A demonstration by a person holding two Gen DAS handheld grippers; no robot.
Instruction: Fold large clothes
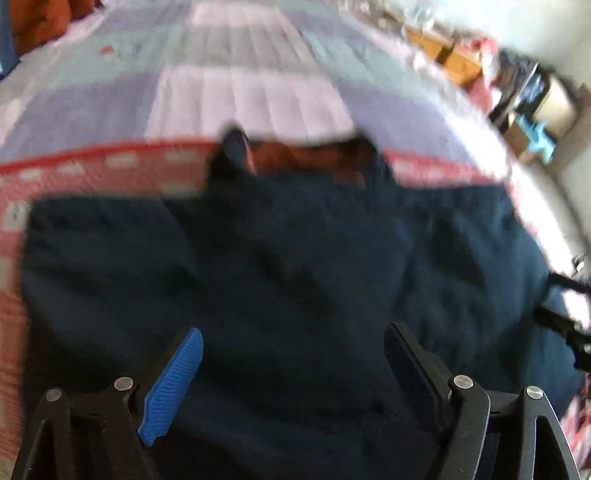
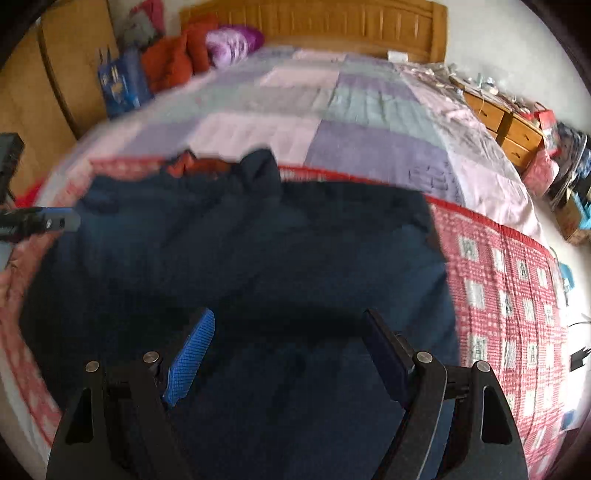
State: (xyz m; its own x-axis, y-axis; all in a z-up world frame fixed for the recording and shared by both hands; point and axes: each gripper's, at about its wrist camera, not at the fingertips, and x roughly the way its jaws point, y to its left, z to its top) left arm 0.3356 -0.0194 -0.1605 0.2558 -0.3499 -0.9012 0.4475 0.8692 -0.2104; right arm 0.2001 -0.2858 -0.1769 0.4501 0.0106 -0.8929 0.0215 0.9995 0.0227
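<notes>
A large dark navy garment (image 1: 288, 280) lies spread on the bed, its collar with an orange-brown lining (image 1: 295, 157) at the far end. It also shows in the right wrist view (image 2: 258, 251). My left gripper (image 1: 293, 339) is open and empty, hovering just above the garment's near part. My right gripper (image 2: 290, 325) is open and empty above the garment's near edge. The left gripper's fingertip (image 2: 55, 219) shows at the left edge of the right wrist view. The left wrist view is motion-blurred.
The garment rests on a red patterned quilt (image 2: 509, 288) over a pastel patchwork bedspread (image 2: 332, 122). A wooden headboard (image 2: 325, 22), red and purple pillows (image 2: 207, 48), and a wooden drawer unit (image 2: 509, 125) with clutter on the right surround the bed.
</notes>
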